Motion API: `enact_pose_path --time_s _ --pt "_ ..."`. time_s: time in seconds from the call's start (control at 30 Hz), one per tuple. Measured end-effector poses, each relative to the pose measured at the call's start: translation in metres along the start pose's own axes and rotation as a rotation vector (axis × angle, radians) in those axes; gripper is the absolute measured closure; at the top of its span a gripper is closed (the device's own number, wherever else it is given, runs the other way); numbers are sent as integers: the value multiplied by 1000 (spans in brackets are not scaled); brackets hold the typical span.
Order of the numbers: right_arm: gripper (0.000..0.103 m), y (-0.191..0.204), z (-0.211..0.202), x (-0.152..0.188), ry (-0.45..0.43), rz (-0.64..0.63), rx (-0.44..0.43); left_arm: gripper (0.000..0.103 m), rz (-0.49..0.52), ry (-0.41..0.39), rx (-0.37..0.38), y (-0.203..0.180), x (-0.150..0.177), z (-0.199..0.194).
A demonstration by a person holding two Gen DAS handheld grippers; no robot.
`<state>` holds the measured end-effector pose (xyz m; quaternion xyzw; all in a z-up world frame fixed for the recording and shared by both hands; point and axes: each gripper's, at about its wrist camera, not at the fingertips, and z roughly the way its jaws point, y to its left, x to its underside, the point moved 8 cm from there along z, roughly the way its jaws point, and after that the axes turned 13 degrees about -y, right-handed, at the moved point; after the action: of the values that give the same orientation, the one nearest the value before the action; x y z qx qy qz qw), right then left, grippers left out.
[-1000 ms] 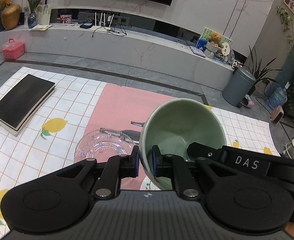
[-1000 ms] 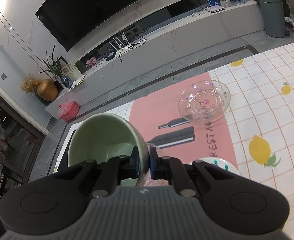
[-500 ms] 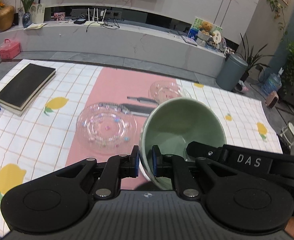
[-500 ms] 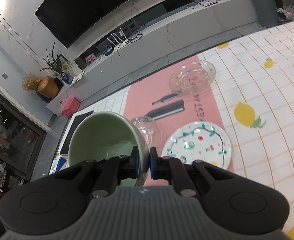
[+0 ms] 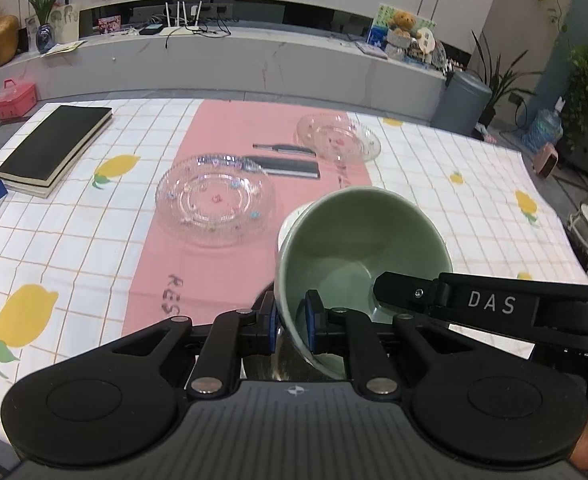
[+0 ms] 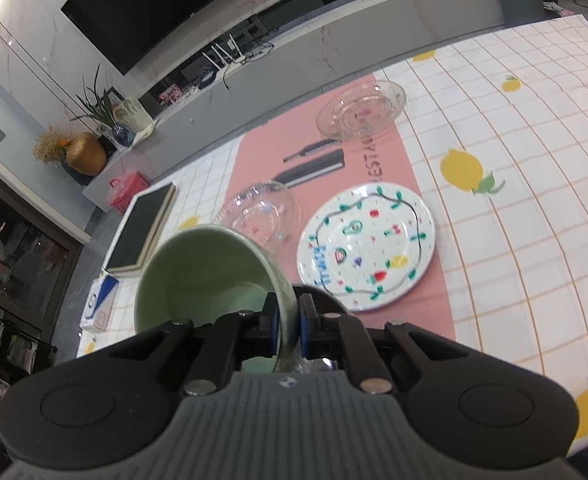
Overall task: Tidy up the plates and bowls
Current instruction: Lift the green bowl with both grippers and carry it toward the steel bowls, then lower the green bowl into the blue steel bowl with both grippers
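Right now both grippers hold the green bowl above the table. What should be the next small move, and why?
Probably lower the green bowl gently toward the cloth, near the painted plate. The left gripper and right gripper each pinch its rim, and it hangs tilted over the table. The glass dishes are close, so go slowly.

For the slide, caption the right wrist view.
Right gripper clamps the green bowl by its rim, tilted above the tablecloth, beside a painted plate.
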<state>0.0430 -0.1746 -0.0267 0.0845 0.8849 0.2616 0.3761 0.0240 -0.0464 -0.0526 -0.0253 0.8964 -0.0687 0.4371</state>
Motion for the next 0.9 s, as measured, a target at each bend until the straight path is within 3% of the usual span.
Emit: enact_pose_path --time_s 0.47,0.9 --pt "95 -6 -4 29 54 -119 47 87 66 81 15 -3 26 -3" --pt "94 -3 0 34 80 -214 63 84 55 138 26 -4 36 2"
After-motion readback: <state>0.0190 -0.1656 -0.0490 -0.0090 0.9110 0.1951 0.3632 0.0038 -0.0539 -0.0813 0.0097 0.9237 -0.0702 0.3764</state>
